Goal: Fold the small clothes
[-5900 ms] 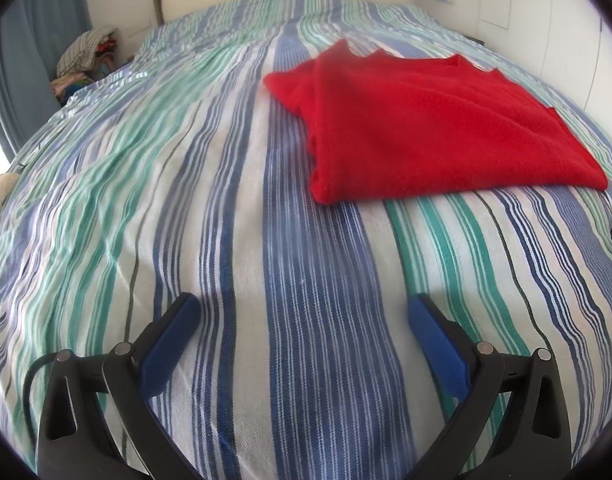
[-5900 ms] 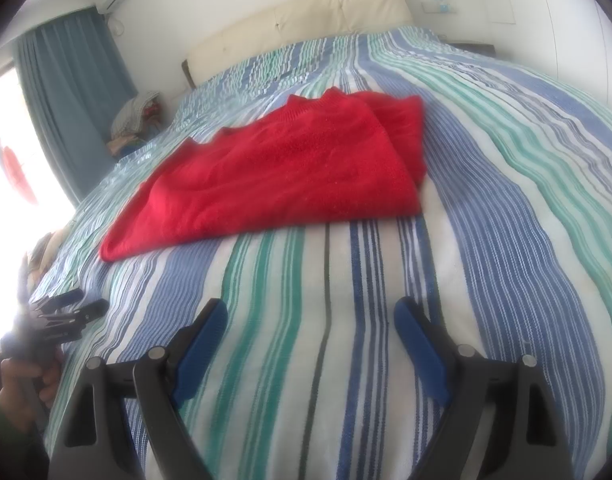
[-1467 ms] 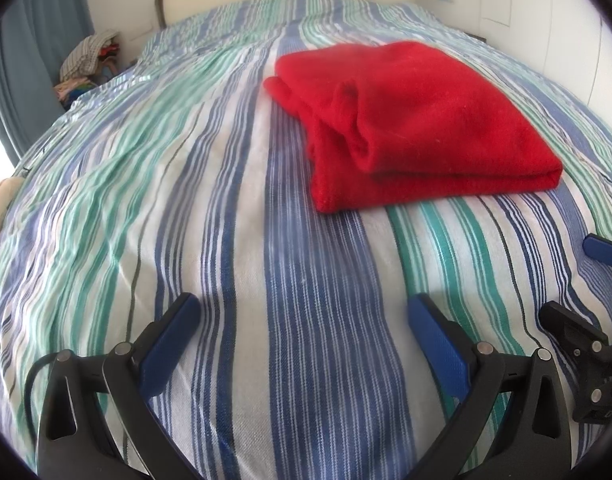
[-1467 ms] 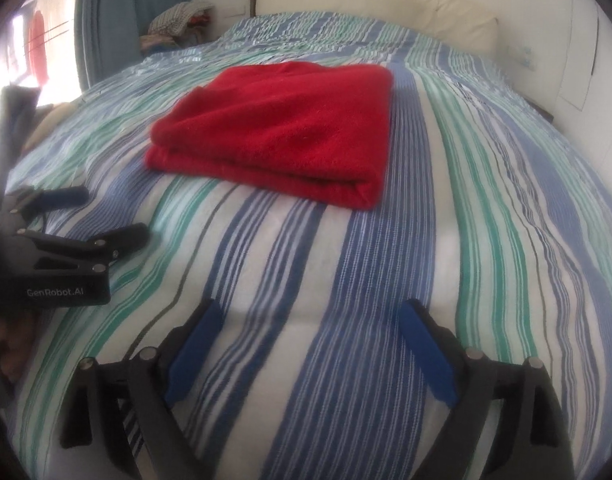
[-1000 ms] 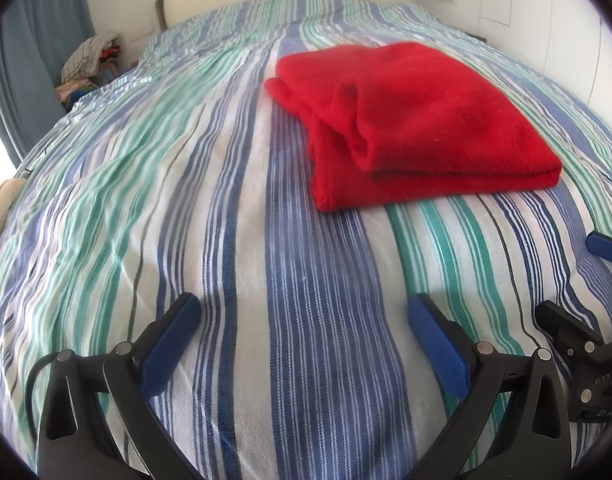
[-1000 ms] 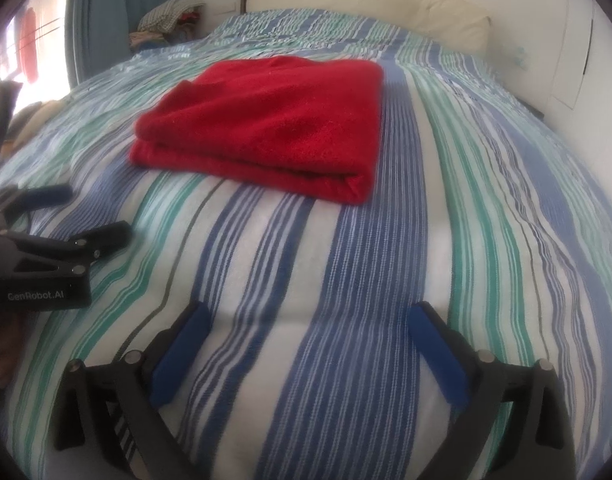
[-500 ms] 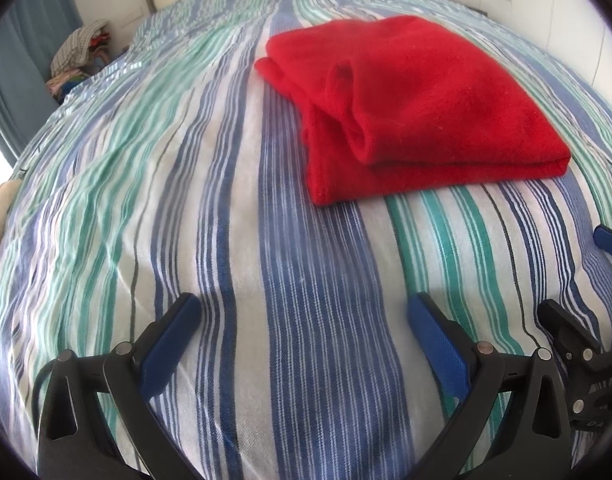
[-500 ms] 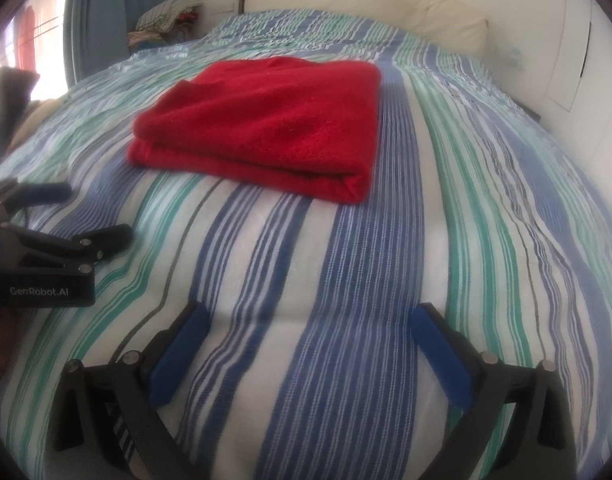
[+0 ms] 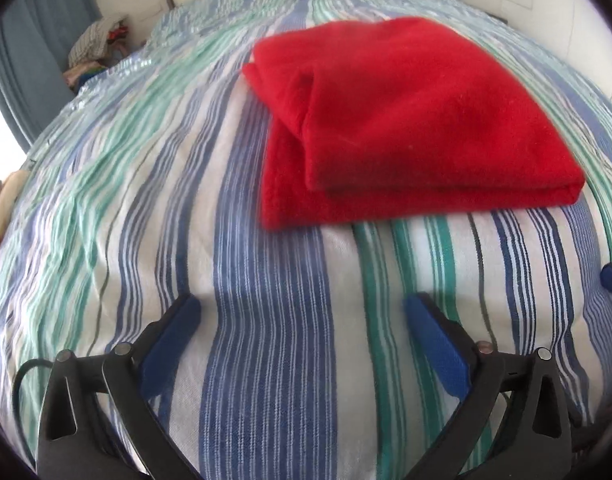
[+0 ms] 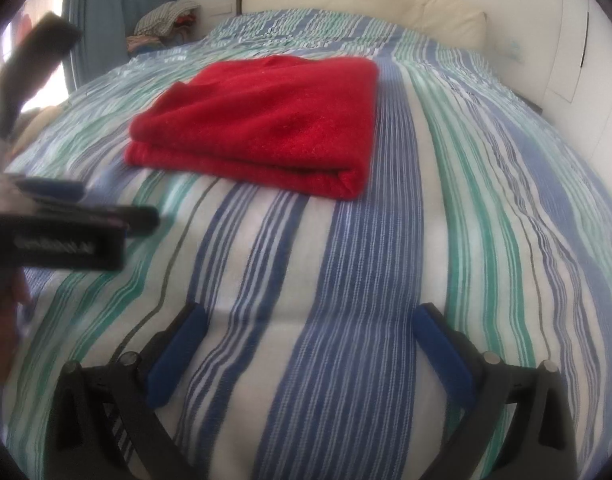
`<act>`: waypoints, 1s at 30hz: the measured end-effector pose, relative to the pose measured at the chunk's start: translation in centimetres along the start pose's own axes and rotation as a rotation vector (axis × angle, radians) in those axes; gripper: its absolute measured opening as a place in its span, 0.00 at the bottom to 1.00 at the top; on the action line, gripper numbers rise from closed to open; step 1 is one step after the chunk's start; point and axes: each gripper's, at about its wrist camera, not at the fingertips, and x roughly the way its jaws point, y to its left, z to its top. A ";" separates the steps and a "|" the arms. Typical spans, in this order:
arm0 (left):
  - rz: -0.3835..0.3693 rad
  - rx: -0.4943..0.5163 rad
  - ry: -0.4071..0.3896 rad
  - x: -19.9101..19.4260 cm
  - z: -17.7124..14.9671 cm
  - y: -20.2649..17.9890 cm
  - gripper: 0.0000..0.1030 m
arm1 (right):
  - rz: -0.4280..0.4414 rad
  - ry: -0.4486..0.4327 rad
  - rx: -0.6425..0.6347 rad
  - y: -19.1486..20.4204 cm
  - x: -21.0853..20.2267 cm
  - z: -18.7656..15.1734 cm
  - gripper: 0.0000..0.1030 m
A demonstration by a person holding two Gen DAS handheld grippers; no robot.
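A red fleece garment (image 9: 410,120) lies folded into a thick rectangle on the striped bedspread (image 9: 266,320), its layered edges facing the left wrist view. From the right wrist view the same red garment (image 10: 266,120) shows its folded edge at the front right. My left gripper (image 9: 302,312) is open over bare bedspread, well short of the garment. My right gripper (image 10: 310,320) is open too, with nothing between its blue pads. The left gripper's body (image 10: 66,236) shows blurred at the left of the right wrist view.
A cream headboard (image 10: 366,4) runs along the far end of the bed. A pile of clothes (image 10: 162,20) sits by the blue curtain (image 10: 118,12) at the back left. A white wall (image 10: 578,60) borders the bed's right side.
Over six seconds the garment went from one wide fold to a compact thick rectangle. In the last half second my left gripper moved closer to it and rose in the right wrist view.
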 end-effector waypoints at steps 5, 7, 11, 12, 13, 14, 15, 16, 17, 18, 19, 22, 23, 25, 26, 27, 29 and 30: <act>0.012 -0.002 -0.004 -0.2 -0.2 0.4 1.00 | -0.008 0.002 -0.004 0.1 0.1 0.1 0.99; -0.002 -0.009 -0.001 -0.2 -0.2 0.6 1.00 | -0.009 0.002 -0.004 0.1 0.0 0.1 0.99; -0.020 -0.024 0.002 -0.1 -0.1 0.6 1.00 | -0.010 0.001 -0.004 0.1 0.1 0.1 0.99; -0.019 -0.023 0.003 -0.1 -0.1 0.6 1.00 | -0.010 0.001 -0.004 0.1 0.1 0.1 0.99; -0.017 -0.022 0.002 -0.1 -0.1 0.5 1.00 | -0.010 0.001 -0.004 0.1 0.1 0.1 0.99; -0.014 -0.020 0.001 -0.1 -0.1 0.5 1.00 | -0.009 0.001 -0.004 0.1 0.1 0.1 0.99; -0.012 -0.018 0.001 -0.1 -0.1 0.4 1.00 | -0.009 0.001 -0.004 0.1 0.1 0.1 0.99; -0.011 -0.017 0.000 -0.1 0.0 0.5 1.00 | -0.009 0.001 -0.004 0.1 0.1 0.1 0.99; -0.011 -0.018 0.000 0.0 0.0 0.5 1.00 | -0.008 0.001 -0.003 0.1 0.1 0.1 0.99; -0.011 -0.018 0.001 0.0 0.0 0.4 1.00 | -0.008 0.001 -0.003 0.1 0.1 0.1 0.99; -0.012 -0.017 0.001 -0.1 -0.1 0.4 1.00 | -0.007 0.001 -0.003 0.1 0.1 0.1 0.99; -0.011 -0.016 0.001 -0.1 -0.1 0.3 1.00 | -0.006 0.001 -0.002 0.1 0.0 0.1 0.99; -0.012 -0.017 0.001 -0.1 -0.1 0.3 1.00 | -0.006 0.001 -0.002 0.1 0.0 0.1 0.99; -0.017 -0.021 0.002 -0.1 -0.1 0.4 1.00 | -0.007 0.001 -0.002 0.1 0.1 0.1 0.99; -0.021 -0.024 0.004 -0.1 -0.1 0.4 1.00 | -0.007 0.001 -0.002 0.1 0.0 0.1 0.99; -0.026 -0.028 0.005 -0.1 -0.1 0.5 1.00 | -0.007 0.001 -0.002 0.1 0.1 0.1 0.99; -0.038 -0.037 0.008 0.0 -0.1 0.8 1.00 | -0.007 0.001 -0.002 0.1 0.1 0.1 0.99; -0.044 -0.042 0.009 0.1 0.0 0.9 1.00 | -0.006 0.001 -0.002 0.1 0.1 0.1 0.99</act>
